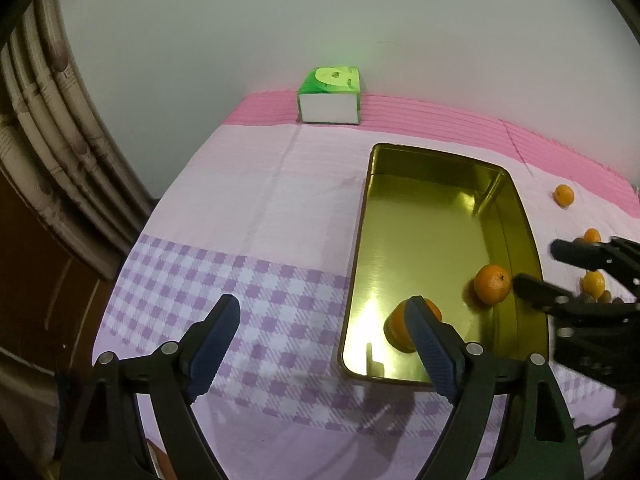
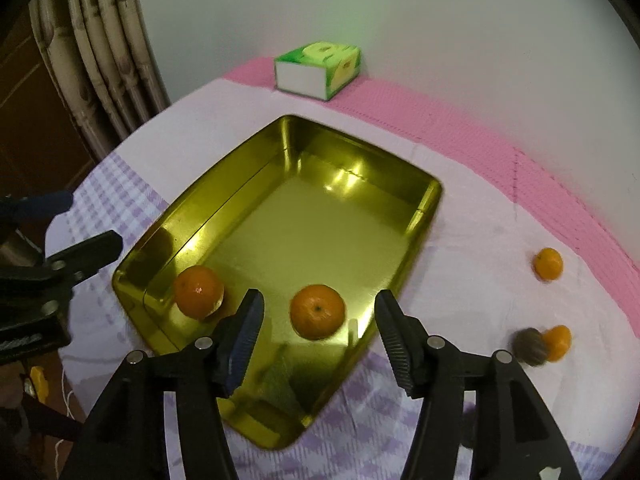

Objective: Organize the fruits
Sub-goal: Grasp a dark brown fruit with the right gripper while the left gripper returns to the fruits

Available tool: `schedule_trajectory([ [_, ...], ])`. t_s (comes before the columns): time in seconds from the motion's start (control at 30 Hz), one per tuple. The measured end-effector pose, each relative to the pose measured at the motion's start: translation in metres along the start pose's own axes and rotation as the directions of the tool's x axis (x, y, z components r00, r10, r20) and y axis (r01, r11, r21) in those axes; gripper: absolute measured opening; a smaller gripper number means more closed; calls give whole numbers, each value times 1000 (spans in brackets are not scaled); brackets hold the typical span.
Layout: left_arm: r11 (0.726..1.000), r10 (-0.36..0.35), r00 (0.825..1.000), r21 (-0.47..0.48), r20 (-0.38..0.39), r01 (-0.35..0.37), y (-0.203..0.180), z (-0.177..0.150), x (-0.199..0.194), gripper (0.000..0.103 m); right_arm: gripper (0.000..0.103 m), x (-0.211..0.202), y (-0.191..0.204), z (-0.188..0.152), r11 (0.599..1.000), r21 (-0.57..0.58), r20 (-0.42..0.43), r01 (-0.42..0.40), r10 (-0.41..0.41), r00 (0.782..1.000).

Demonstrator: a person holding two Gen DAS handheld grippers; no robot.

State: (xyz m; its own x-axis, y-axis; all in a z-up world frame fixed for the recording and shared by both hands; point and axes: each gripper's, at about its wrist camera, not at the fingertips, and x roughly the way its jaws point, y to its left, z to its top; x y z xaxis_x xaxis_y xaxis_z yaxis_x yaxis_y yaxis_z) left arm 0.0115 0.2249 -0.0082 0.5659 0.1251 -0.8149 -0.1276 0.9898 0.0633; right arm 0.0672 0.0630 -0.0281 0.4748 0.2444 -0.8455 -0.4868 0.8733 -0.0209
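**A:** Where's your fruit?

**B:** Two oranges sit in the gold tin (image 2: 280,216), both at its near end: one (image 2: 317,311) between your right gripper (image 2: 318,334) fingers' line of sight, one (image 2: 199,291) by the left wall. Your left wrist view hides half of that second orange (image 1: 396,326) behind a fingertip. Three more lie on the cloth (image 2: 480,240) right of the tin: one (image 2: 548,264) alone, one (image 2: 559,342) partly blocked by a dark blurred lump (image 2: 529,346) I can't identify.

**A:** Grippers?

**B:** Both spread wide, nothing held. Your left gripper (image 1: 324,326) hangs over the checked cloth beside the tin. Green tissue box (image 1: 329,96) at the wall.
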Motion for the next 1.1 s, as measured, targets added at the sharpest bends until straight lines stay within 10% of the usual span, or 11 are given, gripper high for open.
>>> schedule_trajectory([
  [0.73, 996, 36, 999, 86, 16, -37, -23, -7, -3, 85, 58, -91, -171, -149, 914, 351, -63, 206, -196, 979],
  [1.1, 983, -31, 1000, 180, 3, 30, -70, -14, -12, 85, 53, -79, -195, -192, 883, 421, -103, 206, -179, 978],
])
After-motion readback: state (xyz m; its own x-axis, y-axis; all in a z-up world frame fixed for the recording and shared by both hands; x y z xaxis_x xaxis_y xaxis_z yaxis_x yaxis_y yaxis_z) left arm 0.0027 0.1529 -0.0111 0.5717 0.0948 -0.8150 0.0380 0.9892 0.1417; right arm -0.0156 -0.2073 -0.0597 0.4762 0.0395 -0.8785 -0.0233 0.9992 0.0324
